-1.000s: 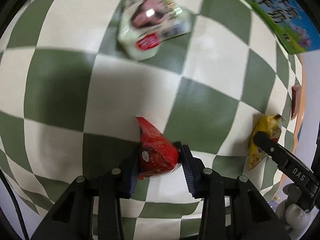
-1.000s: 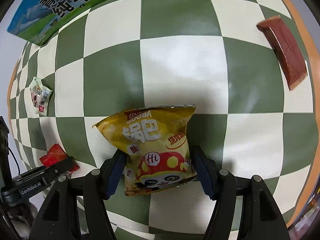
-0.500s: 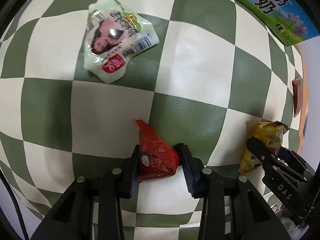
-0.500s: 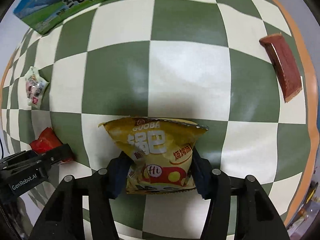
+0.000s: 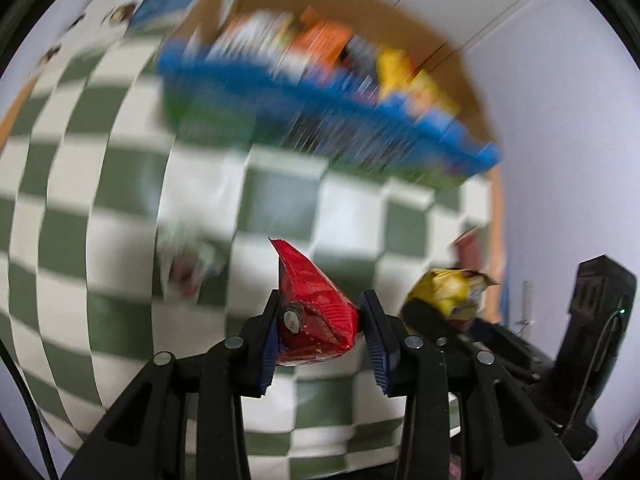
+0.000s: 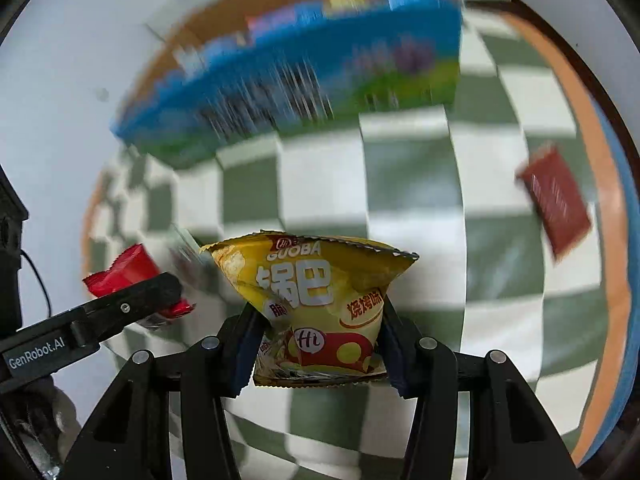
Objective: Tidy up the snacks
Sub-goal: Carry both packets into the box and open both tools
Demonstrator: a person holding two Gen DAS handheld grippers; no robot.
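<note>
Here the left gripper (image 5: 320, 330) is clamped on a red snack packet (image 5: 310, 304), its jaws pressed against both sides so the packet's pointed end sticks up and forward. The right gripper (image 6: 316, 344) is likewise closed around a yellow chip bag (image 6: 316, 296), squeezed at its lower half, with the printed face toward the camera and the crimped top edge above the fingers. Both packets are held above the green-and-white checkered tablecloth (image 6: 404, 184), on the near side of the open cardboard box (image 5: 320, 92). That box, with blue and green printed sides, stands at the far end of the cloth and holds a blurred jumble of colourful packets. A pale packet (image 5: 188, 268) lies on the cloth left of the box's near face, heavily blurred. A dark red flat packet (image 6: 556, 204) lies on the cloth right of the box, near the orange table edge (image 6: 612, 240).
</note>
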